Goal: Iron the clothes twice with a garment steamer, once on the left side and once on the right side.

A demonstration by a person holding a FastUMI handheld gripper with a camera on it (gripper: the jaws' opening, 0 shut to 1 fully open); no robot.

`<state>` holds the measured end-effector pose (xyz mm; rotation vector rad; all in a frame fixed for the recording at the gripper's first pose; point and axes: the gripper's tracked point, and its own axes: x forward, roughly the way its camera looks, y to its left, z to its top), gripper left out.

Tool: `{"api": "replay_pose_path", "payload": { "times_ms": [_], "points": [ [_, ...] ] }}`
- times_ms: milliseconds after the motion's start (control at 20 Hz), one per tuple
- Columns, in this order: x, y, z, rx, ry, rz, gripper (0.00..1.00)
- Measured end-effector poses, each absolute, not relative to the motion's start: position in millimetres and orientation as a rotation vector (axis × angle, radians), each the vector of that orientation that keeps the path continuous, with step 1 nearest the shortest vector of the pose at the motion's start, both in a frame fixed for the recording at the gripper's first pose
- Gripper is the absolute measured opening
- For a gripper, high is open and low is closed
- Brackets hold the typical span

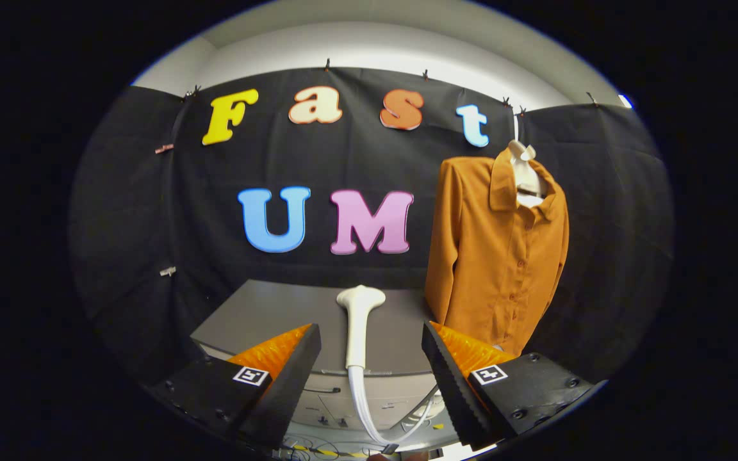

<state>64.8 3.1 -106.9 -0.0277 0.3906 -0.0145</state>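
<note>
A white garment steamer head (359,323) lies on a grey table (266,320), its flat nozzle pointing away and its white hose (369,413) trailing down over the near edge. An orange button-up shirt (500,256) hangs on a white hanger (525,168) to the right, in front of the black cloth wall, its hem reaching down beside the table. My gripper (372,346) stands open, raised before the table, with the steamer handle showing in the gap between the two fingers but clear of both. Nothing is held.
The table's front shows a pale panel with cables (337,448) hanging below it. The black cloth wall closes in the back and both sides. The shirt hangs just beyond my right finger.
</note>
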Motion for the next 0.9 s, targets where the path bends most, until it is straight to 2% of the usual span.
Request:
{"api": "replay_pose_path", "payload": {
  "times_ms": [300,700,750,800,900],
  "points": [
    [120,13,-187,0.043,0.634,-0.009,0.99],
    [158,16,-269,0.018,0.815,-0.027,1.00],
    [164,15,-276,0.014,0.827,-0.034,0.97],
    [166,14,-282,0.012,0.839,-0.039,0.89],
    [165,12,-295,0.020,0.871,-0.048,0.84]
  ]
}}
